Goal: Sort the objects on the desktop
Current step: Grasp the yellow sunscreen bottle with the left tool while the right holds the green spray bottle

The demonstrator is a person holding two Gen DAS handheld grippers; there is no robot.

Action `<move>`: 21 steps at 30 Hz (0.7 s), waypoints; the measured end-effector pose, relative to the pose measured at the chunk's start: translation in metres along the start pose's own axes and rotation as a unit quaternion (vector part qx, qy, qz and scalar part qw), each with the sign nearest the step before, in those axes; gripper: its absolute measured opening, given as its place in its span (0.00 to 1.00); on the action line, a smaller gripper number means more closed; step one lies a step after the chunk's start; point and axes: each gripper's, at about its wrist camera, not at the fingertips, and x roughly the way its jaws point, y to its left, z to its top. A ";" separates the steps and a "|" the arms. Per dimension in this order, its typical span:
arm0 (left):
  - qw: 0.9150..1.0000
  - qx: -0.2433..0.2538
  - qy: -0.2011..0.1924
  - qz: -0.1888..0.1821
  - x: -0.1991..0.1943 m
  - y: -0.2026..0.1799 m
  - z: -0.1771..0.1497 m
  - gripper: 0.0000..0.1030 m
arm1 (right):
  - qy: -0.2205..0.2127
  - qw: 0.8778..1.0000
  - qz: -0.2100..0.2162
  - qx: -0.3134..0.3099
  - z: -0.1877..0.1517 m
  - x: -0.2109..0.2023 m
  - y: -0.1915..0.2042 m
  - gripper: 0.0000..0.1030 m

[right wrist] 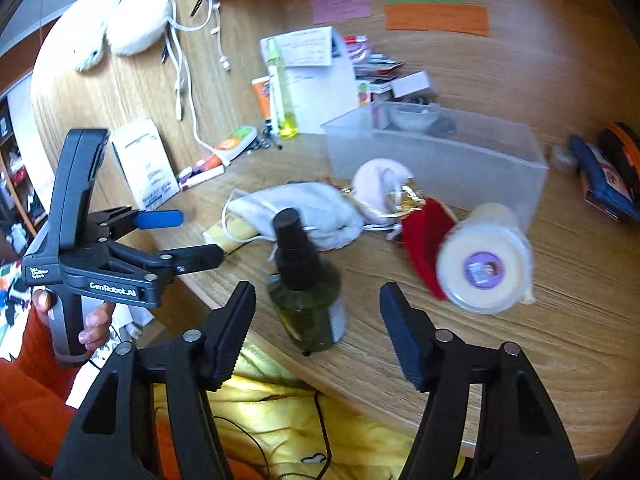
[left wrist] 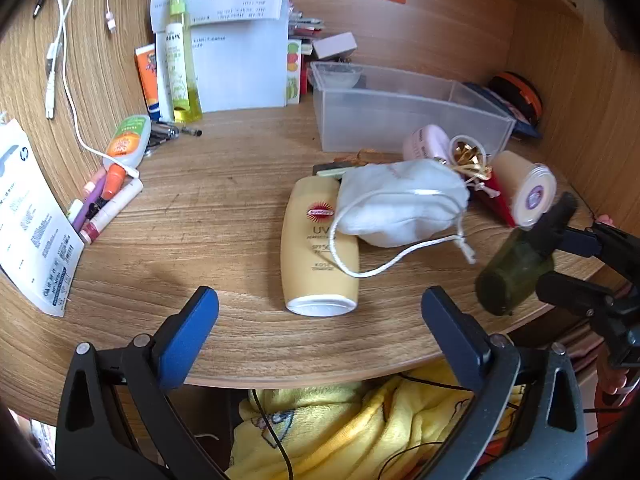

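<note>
- The dark green spray bottle sits low centre in the right wrist view, at the table edge, between the spread fingers of the right claw, which grips nothing.
- Close squarely on the body, below the black cap, so it cannot tip.
- Likely destination: the clear bin, upper right.
- The left claw gapes wide and empty before the yellow sunscreen bottle.

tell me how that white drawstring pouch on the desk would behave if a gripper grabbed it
The white drawstring pouch looks like soft, rumpled fabric, so it would probably sag and deform rather than hold its shape. Its loose cord trails across the yellow sunscreen bottle, so it may drag or snag. It partly rests on that bottle and might nudge it when lifted.
</note>
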 end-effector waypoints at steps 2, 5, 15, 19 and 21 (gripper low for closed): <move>1.000 -0.003 0.011 0.000 0.007 0.003 0.001 0.80 | 0.007 1.000 -0.006 -0.010 0.002 0.006 0.004 0.50; 1.000 -0.009 0.024 0.006 0.018 0.008 0.004 0.73 | 0.017 1.000 -0.010 -0.017 0.003 0.014 0.010 0.40; 0.999 0.011 0.017 0.030 0.036 0.007 0.017 0.73 | 0.016 0.999 -0.039 -0.026 0.001 0.030 0.010 0.37; 0.999 0.018 0.011 0.023 0.043 0.008 0.025 0.69 | 0.013 0.999 -0.045 -0.016 0.004 0.034 0.008 0.37; 0.999 0.025 0.009 0.021 0.045 0.006 0.028 0.61 | 0.010 0.999 -0.046 -0.014 0.006 0.034 0.007 0.37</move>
